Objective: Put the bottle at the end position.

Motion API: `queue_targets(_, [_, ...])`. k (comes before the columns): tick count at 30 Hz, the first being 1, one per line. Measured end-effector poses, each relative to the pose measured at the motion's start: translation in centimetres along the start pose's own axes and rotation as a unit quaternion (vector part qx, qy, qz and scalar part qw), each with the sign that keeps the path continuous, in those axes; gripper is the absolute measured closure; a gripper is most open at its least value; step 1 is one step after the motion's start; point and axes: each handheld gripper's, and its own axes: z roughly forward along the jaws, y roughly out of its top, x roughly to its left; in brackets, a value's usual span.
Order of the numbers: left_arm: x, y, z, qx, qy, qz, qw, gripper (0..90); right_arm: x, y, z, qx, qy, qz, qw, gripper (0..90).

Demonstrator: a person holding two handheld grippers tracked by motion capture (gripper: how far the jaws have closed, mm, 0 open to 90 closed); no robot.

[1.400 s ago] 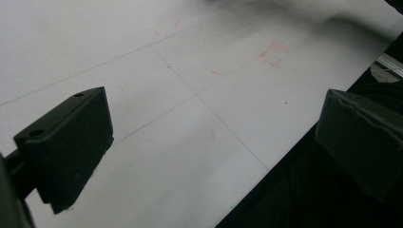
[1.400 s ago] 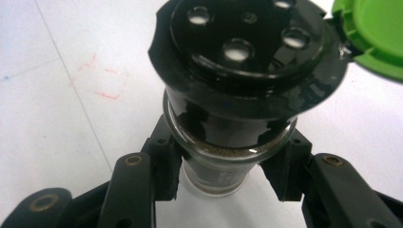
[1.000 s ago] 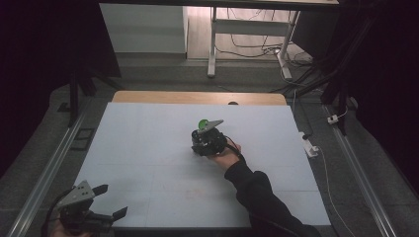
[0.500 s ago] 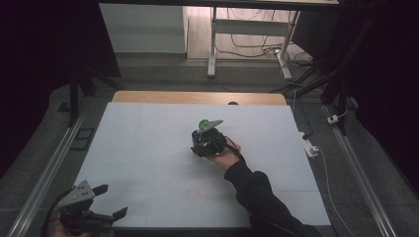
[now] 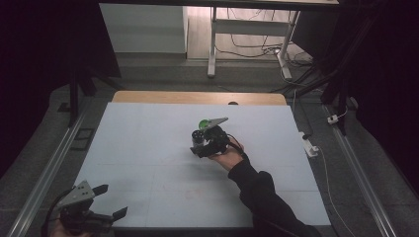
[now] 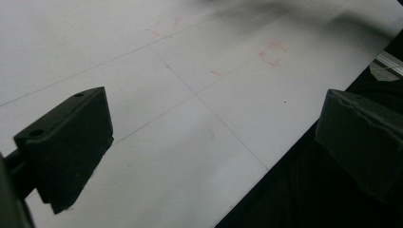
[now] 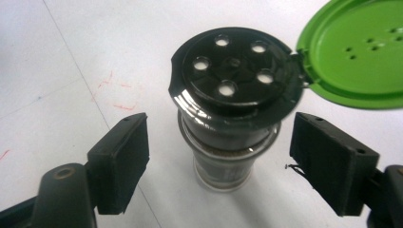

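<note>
A small glass shaker jar (image 7: 235,80) stands upright on the white table (image 7: 57,57). It has a black perforated top, and its green flip lid (image 7: 361,52) is swung open to the right. My right gripper (image 7: 225,142) is around the jar, and its jaws have just been opening. The pads stand apart from the glass on both sides. In the high view the jar (image 5: 197,136) and right gripper (image 5: 200,144) are at the table's middle. My left gripper (image 5: 111,202) is at the front left corner, open and holding nothing. Its jaws (image 6: 216,137) straddle the table's front edge.
Faint red marks (image 6: 271,52) and thin lines cross the table top. A wooden strip (image 5: 197,97) runs along the far edge, and metal rails (image 5: 44,168) flank both sides. A white power strip (image 5: 310,145) lies off the right edge. Table legs and cables stand behind.
</note>
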Motion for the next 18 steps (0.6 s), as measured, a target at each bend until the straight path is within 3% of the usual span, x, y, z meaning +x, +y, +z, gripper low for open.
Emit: queue_targets(18, [0.1,0.1,0.2,0.006,0.001,-0.005,1.0000,0.0,0.3,-0.6,-3.2,-0.011,0.004,0.017,0.9998,3.2])
